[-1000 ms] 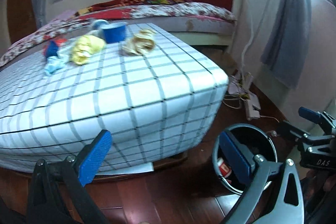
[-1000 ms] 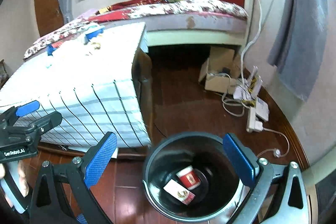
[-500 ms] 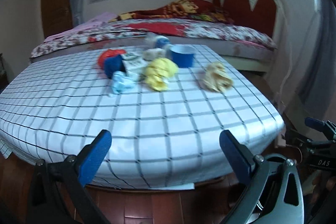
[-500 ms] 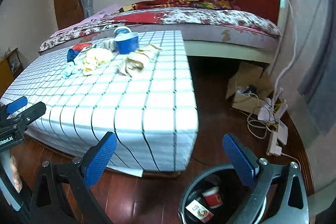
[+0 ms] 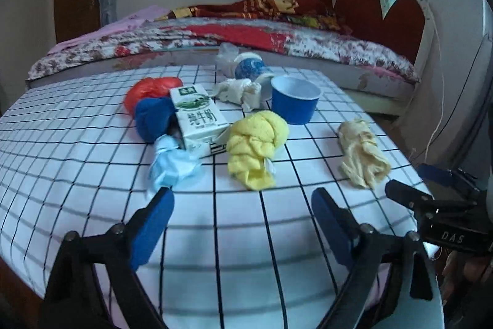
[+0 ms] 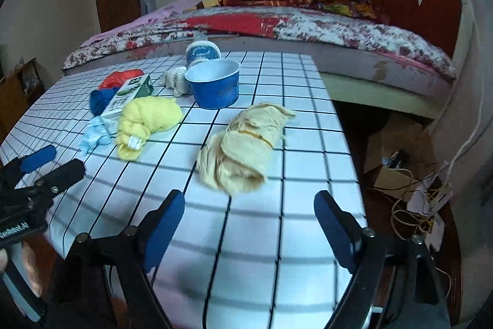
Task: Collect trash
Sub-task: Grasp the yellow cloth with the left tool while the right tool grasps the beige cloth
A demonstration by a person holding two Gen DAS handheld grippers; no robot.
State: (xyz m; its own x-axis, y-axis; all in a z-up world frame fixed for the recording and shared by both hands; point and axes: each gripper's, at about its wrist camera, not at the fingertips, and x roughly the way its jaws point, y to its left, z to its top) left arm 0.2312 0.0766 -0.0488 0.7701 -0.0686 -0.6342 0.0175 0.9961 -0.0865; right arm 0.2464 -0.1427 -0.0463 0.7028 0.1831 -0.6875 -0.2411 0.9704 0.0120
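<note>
**Both grippers over the checked table, jaws closing on nothing**

My left gripper hangs above the near edge of the checked tablecloth. Its blue pads stand wide apart and are closing; only cloth shows between them. Straight ahead of the fingers, just beyond the tips: a yellow wad. Ahead and just off the left pad: a pale blue crumpled piece, near that pad, not touching as far as I can tell. Further ahead: milk carton, with a blue bundle and a red bag to its left. Far ahead: white crumpled paper, blue paper cup upright, and a tipped blue-and-white cup behind it. Ahead and right of the right pad: beige wad.

My right gripper also has its pads spread and closing, nothing pinched. The beige wad sits just ahead of the fingers, roughly centred between them, apart from both pads. Yellow wad is ahead-left, blue cup further ahead. The other gripper shows at the left edge. Right of my fingers, past the table edge: cardboard box and tangled cables on the wood floor. A bed lies beyond the table.
</note>
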